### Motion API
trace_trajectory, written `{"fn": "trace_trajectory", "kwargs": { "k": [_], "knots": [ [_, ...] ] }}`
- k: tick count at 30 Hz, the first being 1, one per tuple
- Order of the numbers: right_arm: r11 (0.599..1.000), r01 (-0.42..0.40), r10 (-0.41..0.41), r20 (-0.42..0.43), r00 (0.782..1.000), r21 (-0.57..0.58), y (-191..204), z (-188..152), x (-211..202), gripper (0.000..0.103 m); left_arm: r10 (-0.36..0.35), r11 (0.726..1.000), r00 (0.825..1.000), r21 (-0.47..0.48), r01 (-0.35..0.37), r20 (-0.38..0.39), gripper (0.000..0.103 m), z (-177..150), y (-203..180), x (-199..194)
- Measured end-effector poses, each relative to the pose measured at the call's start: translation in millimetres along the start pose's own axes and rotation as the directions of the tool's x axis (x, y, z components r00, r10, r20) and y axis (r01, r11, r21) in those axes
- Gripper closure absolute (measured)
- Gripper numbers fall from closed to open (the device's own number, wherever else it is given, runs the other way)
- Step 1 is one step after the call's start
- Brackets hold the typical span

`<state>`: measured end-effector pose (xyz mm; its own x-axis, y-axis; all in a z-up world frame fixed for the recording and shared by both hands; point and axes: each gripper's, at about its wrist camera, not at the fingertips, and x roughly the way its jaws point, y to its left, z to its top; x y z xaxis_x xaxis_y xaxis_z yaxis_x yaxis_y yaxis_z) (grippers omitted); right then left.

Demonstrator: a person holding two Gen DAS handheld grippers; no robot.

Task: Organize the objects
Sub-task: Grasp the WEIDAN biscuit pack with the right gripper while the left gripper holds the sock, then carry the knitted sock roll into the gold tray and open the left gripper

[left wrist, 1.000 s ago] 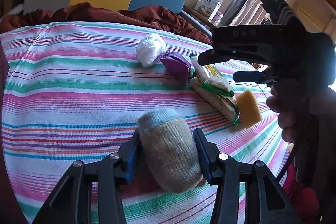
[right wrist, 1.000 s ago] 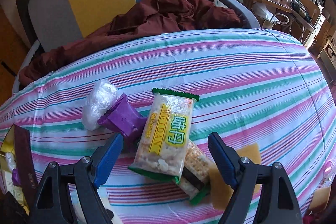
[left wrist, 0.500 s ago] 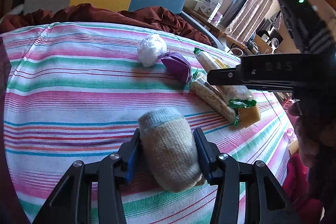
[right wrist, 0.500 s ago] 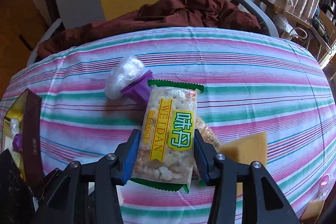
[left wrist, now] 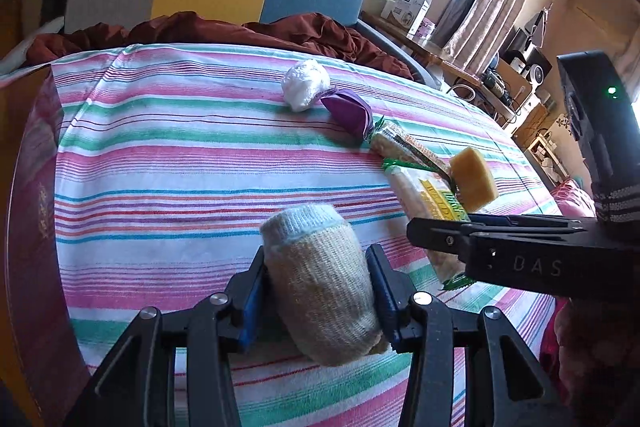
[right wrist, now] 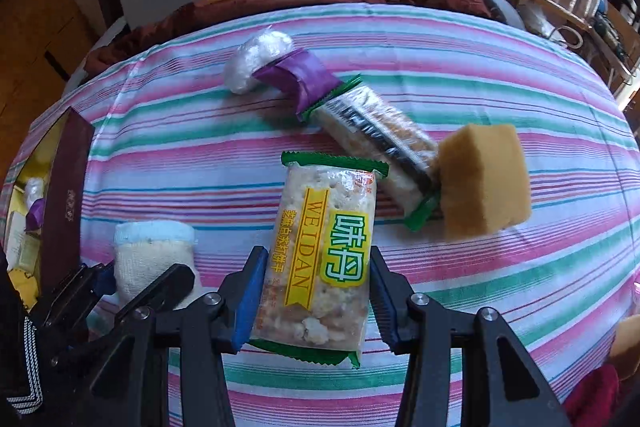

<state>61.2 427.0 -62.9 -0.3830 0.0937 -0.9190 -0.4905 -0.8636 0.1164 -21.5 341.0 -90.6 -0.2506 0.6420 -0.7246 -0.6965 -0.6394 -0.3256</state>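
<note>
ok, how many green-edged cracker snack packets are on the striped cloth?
2. One clear green-edged cracker packet is clamped in the right gripper; the other green-edged packet lies beyond it, between the purple wrapper and yellow sponge block. More could sit hidden in the box.

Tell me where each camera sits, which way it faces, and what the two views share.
Left wrist: on the left tongs, looking down across the striped cloth at the clamped rolled sock; the right tongs cross in at right.
Right wrist: on the right tongs, looking steeply down at the gripped cracker packet; the left tongs show lower left.
Shared: sock, packet, sponge, white bundle.
</note>
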Motion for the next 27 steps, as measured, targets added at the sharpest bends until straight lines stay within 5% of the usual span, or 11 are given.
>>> {"fn": "trace_trajectory", "kwargs": {
  "k": [14, 27],
  "knots": [
    [0.988, 0.042, -0.048, -0.038, 0.998, -0.145, 21.4, -5.1, 18.2, 0.054, 0.037, 0.998, 0.999, 0.051, -0.036, -0.013, 0.057, -15.5, -0.9, -22.1],
    [0.985, 0.06, -0.065, -0.031, 0.997, -0.161, 25.1, -3.5, 20.9, 0.054, 0.04, 0.994, 0.999, 0.1, -0.037, -0.02, 0.058, -34.2, -5.7, -49.9]
  ]
}}
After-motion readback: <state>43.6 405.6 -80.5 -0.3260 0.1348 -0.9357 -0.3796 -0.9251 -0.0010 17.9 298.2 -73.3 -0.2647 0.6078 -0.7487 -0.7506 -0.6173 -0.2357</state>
